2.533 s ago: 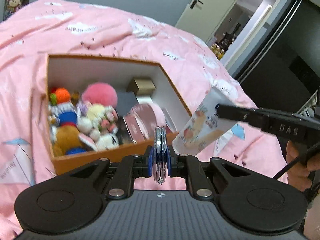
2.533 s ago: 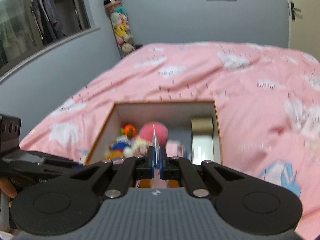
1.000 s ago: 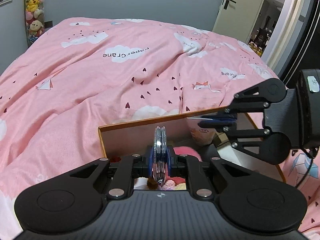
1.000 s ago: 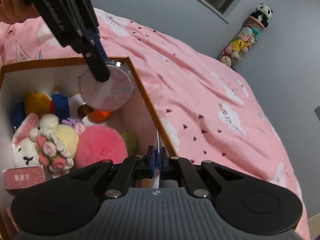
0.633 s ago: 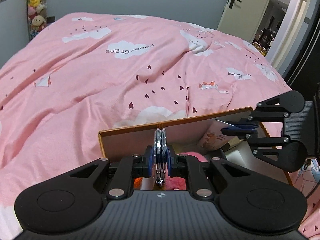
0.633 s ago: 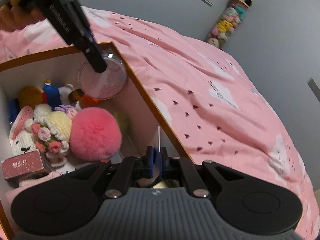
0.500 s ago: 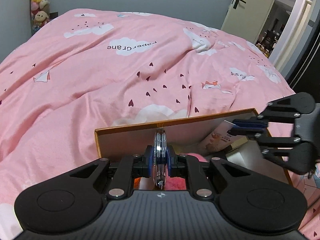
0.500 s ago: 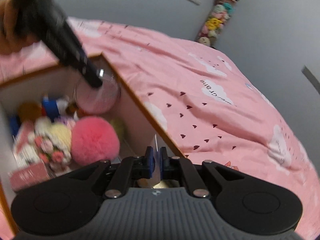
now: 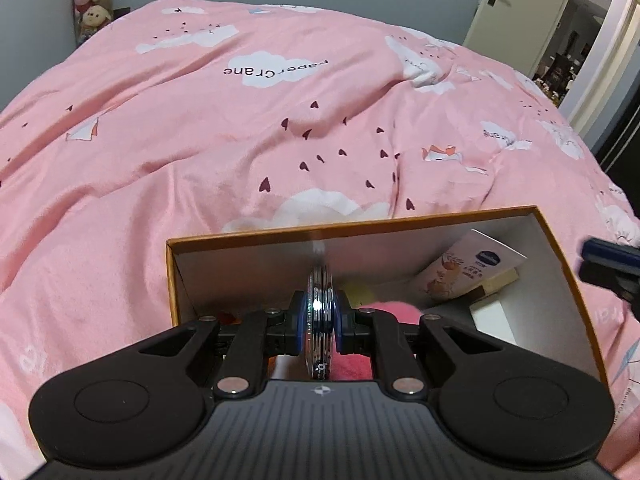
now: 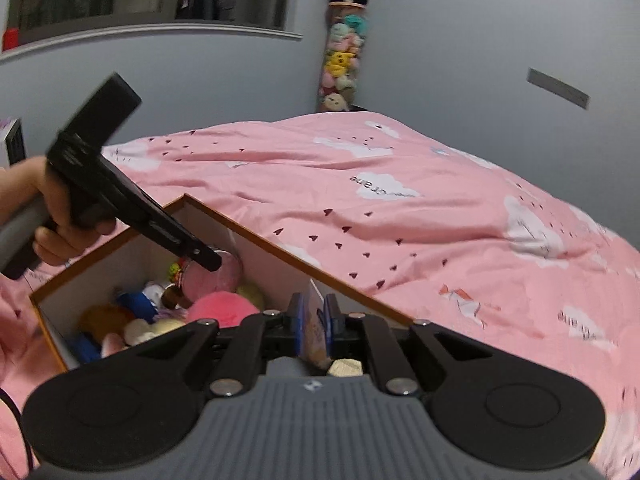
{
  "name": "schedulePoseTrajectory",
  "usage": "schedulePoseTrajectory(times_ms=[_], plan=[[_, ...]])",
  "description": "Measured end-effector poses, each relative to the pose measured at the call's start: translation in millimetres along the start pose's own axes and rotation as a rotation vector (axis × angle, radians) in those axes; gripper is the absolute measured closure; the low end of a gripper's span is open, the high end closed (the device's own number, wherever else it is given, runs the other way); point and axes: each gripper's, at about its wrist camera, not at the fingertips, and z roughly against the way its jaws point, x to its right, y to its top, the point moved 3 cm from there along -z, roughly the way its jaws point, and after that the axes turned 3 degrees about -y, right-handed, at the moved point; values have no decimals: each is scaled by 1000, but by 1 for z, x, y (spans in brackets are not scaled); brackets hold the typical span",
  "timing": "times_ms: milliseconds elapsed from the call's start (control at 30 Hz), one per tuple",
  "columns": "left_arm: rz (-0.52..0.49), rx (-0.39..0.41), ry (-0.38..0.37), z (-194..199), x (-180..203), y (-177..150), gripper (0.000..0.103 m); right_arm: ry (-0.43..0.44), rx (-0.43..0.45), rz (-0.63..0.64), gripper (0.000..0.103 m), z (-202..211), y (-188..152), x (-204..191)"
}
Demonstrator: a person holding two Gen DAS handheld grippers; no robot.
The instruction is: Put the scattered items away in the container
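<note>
The orange-rimmed cardboard box (image 9: 360,229) (image 10: 320,273) sits on the pink bed with soft toys and a pink pompom (image 10: 224,313) inside. My left gripper (image 9: 320,314) (image 10: 212,262) is shut on a round silver-rimmed pink compact (image 9: 319,320) (image 10: 226,276), held edge-on just inside the box's far wall. A peach cream tube (image 9: 468,268) leans in the box's right corner on a beige block. The jaws of my right gripper (image 10: 314,318) (image 9: 592,256) are opening. They stand past the box's right rim, apart from the tube, which shows through their gap.
Pink duvet (image 9: 280,128) with white clouds spreads all around the box. A tall clear tube of plush toys (image 10: 342,60) stands against the grey wall. A hand (image 10: 60,216) holds the left gripper. An open doorway (image 9: 568,48) lies at the far right.
The right gripper let go of the cream tube, which now rests in the box's corner, and drew back to the right. The left gripper sank a little with the compact.
</note>
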Motion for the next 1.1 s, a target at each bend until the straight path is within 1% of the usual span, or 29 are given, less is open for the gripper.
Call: schedulePoseTrajectory(times_ms=[100,267,300,367,533,600,633,667,733,833,867,933,1033,1100], plan=[[-1,-14,24,-5,0,1,88,-5,0,-59,92,8,-6,0],[9,-22,29,-4,0,1,87,-32,-28,-146,92,12,-20,-2],[6,-20,35,-1,0,1,86,-36,-35,-166,92,12,-22,-2],[3,-9,45,5,0,2,81,-39,-42,-201,92,15,-27,-2],[18,34,47,32,-1,2,80,-47,-42,-254,91,24,-34,-7],[14,59,40,46,3,-1,80,-51,-42,-282,88,29,-35,-10],[8,75,36,54,7,-3,80,-53,-38,-300,83,33,-36,-13],[-3,96,37,64,11,-6,80,-53,-32,-318,80,37,-37,-15],[-26,137,41,81,21,-13,79,-53,-21,-348,79,44,-37,-21],[-55,187,44,103,39,-29,72,-62,-7,-382,77,54,-38,-35],[-61,198,47,109,44,-33,69,-65,-6,-392,75,56,-38,-39],[-76,216,50,119,54,-46,68,-69,-4,-422,69,61,-39,-46],[-90,224,41,128,65,-60,67,-83,-3,-464,65,67,-40,-53],[-95,238,32,135,71,-69,63,-106,2,-480,63,72,-41,-57]])
